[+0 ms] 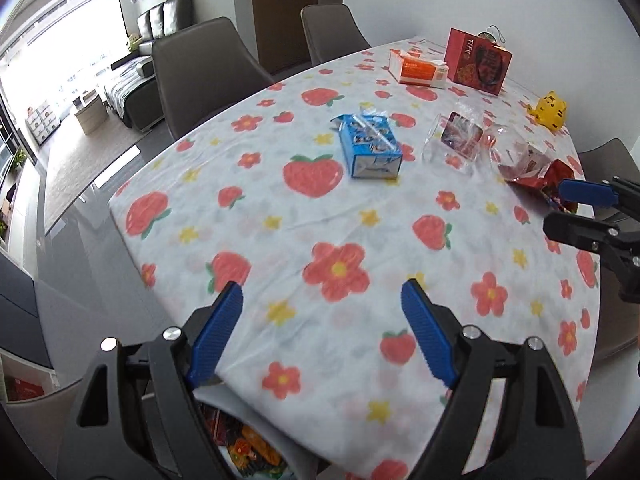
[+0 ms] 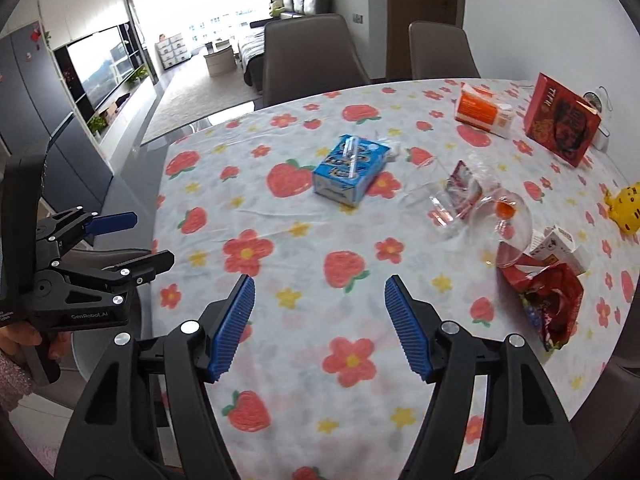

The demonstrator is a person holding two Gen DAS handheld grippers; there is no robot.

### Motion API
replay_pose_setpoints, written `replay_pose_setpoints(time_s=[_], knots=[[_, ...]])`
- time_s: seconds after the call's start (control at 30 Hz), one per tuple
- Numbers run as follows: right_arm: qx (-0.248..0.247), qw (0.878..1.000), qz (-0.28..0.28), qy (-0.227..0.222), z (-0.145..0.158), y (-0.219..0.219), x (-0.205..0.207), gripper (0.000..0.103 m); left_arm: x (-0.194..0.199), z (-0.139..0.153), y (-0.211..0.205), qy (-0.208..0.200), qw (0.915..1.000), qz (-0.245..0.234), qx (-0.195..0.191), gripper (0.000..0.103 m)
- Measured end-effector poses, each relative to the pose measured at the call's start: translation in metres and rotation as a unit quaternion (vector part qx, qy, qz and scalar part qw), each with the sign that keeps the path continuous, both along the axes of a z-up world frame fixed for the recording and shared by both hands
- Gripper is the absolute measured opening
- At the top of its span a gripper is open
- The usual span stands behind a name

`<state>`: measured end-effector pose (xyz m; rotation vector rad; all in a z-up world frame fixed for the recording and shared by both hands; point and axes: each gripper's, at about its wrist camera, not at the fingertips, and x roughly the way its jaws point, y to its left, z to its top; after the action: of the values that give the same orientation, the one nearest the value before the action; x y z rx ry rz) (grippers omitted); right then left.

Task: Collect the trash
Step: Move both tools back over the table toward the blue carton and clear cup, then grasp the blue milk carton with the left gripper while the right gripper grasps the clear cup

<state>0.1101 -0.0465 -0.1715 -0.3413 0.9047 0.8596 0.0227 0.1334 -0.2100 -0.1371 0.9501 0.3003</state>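
Left gripper (image 1: 322, 328) and right gripper (image 2: 320, 324), both w/ jaws spread and empty, hovered over the tablecloth (image 2: 304, 240). Blue carton (image 2: 350, 170) lay mid-cloth. Right of carton: clear plastic wrap (image 2: 460, 200), then red wrapper (image 2: 548, 300). Beyond carton: tissue pack (image 2: 484, 114), red box (image 2: 560, 124). Nothing stood btwn grippers and carton.

One blue drink carton (image 2: 349, 171), one orange tissue pack (image 2: 483, 113), one red gift box (image 2: 562, 124), one yellow tiger toy (image 2: 625, 213), one red crumpled wrapper (image 2: 546, 296), two clear plastic packages (image 2: 460, 196), all lying on one desk (image 2: 280, 304), two chairs (image 2: 310, 58) standing behind.
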Motion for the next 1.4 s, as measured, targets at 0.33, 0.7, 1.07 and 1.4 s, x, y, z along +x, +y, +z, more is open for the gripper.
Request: replay_pose_setpoints(time_s=[0.33, 0.7, 1.07, 1.4], knots=[[-0.018, 0.999, 0.030, -0.013, -0.006, 0.001, 0.092, 0.065, 0.123, -0.007, -0.015, -0.017, 0.9997, 0.014, 0.005, 0.081], [-0.037, 0.997, 0.073, 0.002, -0.035, 0.016, 0.156, 0.065, 0.196, -0.055, 0.006, 0.016, 0.9978, 0.060, -0.022, 0.081], [-0.049, 0.995, 0.085, 0.013, -0.050, 0.023, 0.181, 0.065, 0.234, -0.090, 0.005, 0.052, 0.9976, 0.043, -0.012, 0.081], [-0.070, 0.993, 0.097, 0.018, -0.063, 0.036, 0.187, 0.065, 0.238, -0.100, 0.015, 0.049, 0.9981, 0.030, -0.023, 0.069]])
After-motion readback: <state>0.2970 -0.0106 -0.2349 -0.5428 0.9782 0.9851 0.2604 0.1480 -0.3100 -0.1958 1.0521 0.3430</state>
